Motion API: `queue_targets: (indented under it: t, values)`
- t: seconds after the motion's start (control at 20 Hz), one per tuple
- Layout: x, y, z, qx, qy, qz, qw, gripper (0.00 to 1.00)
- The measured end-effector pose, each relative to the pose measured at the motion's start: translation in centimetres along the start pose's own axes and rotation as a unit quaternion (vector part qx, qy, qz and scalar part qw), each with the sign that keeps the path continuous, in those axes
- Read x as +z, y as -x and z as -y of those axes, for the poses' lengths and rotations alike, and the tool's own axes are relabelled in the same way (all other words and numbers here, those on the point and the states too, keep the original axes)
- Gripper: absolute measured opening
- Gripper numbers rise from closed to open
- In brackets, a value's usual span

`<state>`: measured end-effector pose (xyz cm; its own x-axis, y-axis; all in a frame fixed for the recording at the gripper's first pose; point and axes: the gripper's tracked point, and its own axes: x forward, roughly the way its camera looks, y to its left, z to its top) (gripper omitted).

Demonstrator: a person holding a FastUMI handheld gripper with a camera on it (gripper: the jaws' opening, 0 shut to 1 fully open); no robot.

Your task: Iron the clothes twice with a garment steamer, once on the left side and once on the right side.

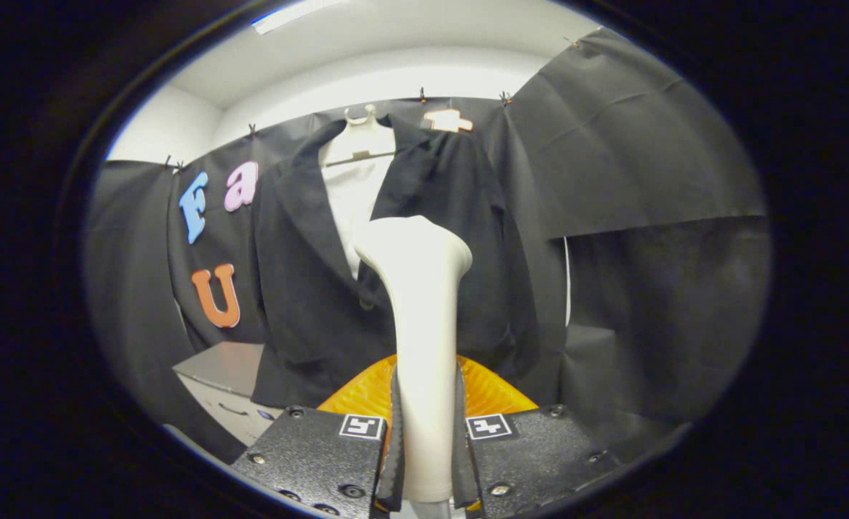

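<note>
The gripper (425, 447) points level toward the wall, its two fingers clamped on either side of the white handle of the garment steamer (421, 317), which stands upright between them with its wide head at the top. Just beyond that head hangs the dark jacket (309, 288) on a pale hanger (360, 137), open over white cloth. A grey cabinet (224, 375) sits low beside the jacket's hem.

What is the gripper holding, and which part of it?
The gripper holds the white plastic garment steamer by its narrow handle, both fingers pressed on its sides.
</note>
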<state>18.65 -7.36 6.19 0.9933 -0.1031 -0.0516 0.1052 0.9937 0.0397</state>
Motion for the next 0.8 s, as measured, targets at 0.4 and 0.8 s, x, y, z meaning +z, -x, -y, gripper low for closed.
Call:
queue_targets:
  t: [0.4,0.8]
  values:
    - [11.8,-3.1,-0.3,0.043,-0.024,0.113,0.992,0.28]
    - [15.2,-8.7,0.7,0.04,-0.004,0.128,0.991,0.29]
